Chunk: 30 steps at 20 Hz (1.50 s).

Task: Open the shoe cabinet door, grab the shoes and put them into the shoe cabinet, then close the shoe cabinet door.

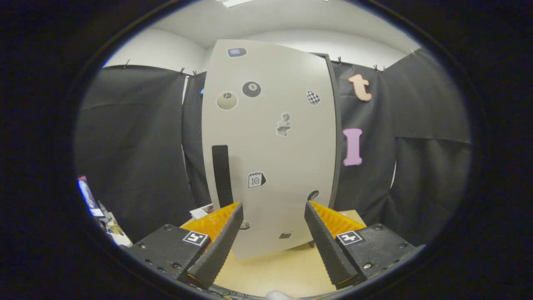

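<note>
My gripper point(272, 208) is spread wide, with nothing between its two fingers point(222, 233). Under them I see a bare stretch of the wooden table point(270, 271). Just beyond the fingertips stands the shoe cabinet door point(270, 137), a tall pale panel with small stickers point(251, 89) stuck on it. It stands at the far edge of the table and faces me almost flat on. Its long way runs up and down. The dark handle strip point(221, 175) also runs up and down. It sits low on the left part of the door, just above my left finger, so the handle is a bit left of the middle of my gap. A thin dark edge point(333, 125) runs down the right side of the door. From here I cannot tell if the door is fully shut or a little open. The door hides the inside, so I cannot say whether shoes are in there. The door could be waiting to be opened, or it could be shut again with the shoes put away. Behind it all hangs the black cloth wall point(133, 146).
</note>
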Each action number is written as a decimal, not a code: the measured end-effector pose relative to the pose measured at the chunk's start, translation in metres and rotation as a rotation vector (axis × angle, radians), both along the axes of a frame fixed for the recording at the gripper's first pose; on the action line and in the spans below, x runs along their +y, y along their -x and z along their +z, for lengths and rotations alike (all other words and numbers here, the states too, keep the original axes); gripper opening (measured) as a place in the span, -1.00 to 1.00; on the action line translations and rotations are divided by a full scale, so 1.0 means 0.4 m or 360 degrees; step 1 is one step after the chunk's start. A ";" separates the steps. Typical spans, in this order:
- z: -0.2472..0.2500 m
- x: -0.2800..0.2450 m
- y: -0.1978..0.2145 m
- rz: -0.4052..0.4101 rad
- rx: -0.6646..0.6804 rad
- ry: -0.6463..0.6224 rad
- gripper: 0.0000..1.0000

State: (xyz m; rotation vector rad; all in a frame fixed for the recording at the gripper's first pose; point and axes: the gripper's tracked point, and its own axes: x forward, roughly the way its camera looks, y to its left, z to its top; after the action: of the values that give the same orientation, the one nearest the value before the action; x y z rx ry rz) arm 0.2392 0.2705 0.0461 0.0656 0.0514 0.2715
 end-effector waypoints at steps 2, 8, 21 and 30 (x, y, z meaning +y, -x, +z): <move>0.019 -0.013 0.048 -0.0013 -0.0015 -0.0012 0.95; 0.058 -0.064 0.185 -0.0099 -0.0041 -0.0033 0.95; 0.030 -0.108 0.352 -0.0204 -0.0028 -0.0053 0.95; 0.018 -0.112 0.382 -0.0205 -0.0009 -0.0022 0.95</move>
State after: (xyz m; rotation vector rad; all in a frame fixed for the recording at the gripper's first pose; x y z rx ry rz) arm 0.0865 0.2259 0.0531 0.0815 0.0397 0.1433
